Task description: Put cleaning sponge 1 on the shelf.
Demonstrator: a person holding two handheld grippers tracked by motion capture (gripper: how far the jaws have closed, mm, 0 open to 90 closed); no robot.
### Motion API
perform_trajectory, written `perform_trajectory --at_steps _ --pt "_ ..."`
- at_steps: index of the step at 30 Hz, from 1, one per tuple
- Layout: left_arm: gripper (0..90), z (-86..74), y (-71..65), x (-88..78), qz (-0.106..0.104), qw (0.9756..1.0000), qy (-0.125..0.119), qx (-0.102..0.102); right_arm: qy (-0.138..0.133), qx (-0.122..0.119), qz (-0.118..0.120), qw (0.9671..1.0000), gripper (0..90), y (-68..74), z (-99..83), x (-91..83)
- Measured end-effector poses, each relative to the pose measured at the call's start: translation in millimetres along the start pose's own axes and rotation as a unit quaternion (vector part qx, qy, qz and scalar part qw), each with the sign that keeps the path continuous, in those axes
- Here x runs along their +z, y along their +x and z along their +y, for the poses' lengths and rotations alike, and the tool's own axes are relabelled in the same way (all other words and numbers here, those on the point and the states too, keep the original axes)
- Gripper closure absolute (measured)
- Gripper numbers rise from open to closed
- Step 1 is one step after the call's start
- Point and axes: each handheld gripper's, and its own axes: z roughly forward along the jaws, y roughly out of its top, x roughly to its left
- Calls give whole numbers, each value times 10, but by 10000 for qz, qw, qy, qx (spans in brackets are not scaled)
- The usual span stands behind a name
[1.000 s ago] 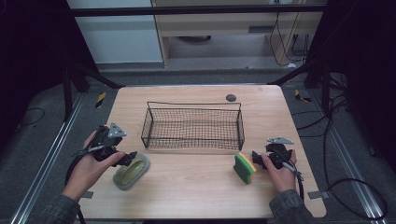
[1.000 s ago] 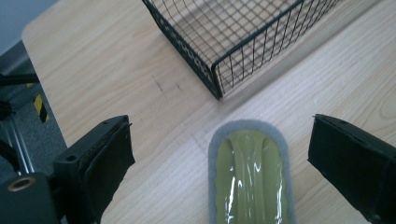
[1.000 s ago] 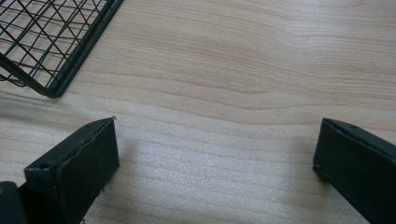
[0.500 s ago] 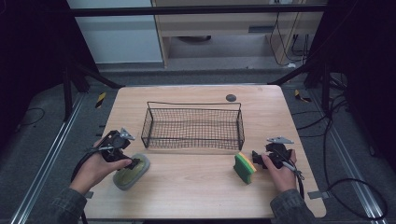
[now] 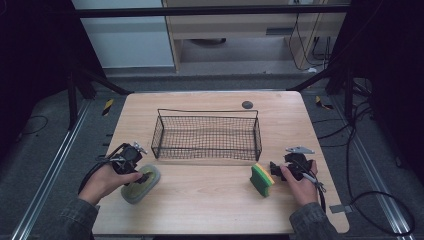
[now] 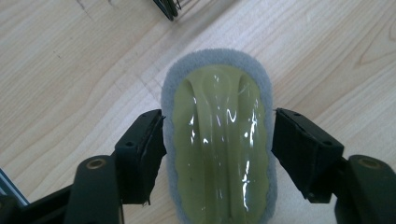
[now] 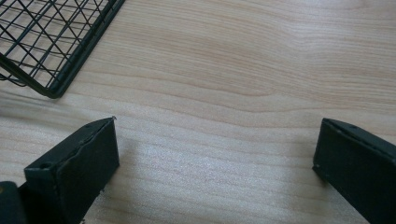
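Observation:
An oval scrubber (image 6: 219, 140) with a glossy green handle and a grey pad lies on the wooden table (image 5: 200, 200) at the front left. My left gripper (image 5: 142, 177) points down over it. Its jaws have just been closing, and in the left gripper view its fingertips (image 6: 149, 135) meet the pad's two long sides, so the left gripper (image 6: 217, 126) is shut on it. A green and yellow sponge (image 5: 261, 180) stands on edge at the front right. My right gripper (image 5: 275, 169) rests just right of it, open, and the right gripper (image 7: 215, 140) has bare wood between its jaws.
A black wire basket (image 5: 207, 136) stands empty in the middle of the table; its corner (image 7: 51, 88) lies close ahead of my right gripper. A small dark disc (image 5: 247, 104) lies near the far edge. Cables trail from both grippers off the table's sides.
My left gripper has come down onto the scrubber and its jaws have drawn in around it. The right hand and the sponge have stayed put.

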Motion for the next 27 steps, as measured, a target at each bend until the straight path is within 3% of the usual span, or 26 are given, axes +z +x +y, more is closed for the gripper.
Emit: perform_trajectory --at_steps 27 --pt "550 -78 48 146 -230 9997 94 -84 -22 -14 -5 10000 5 -1 -5 -1"
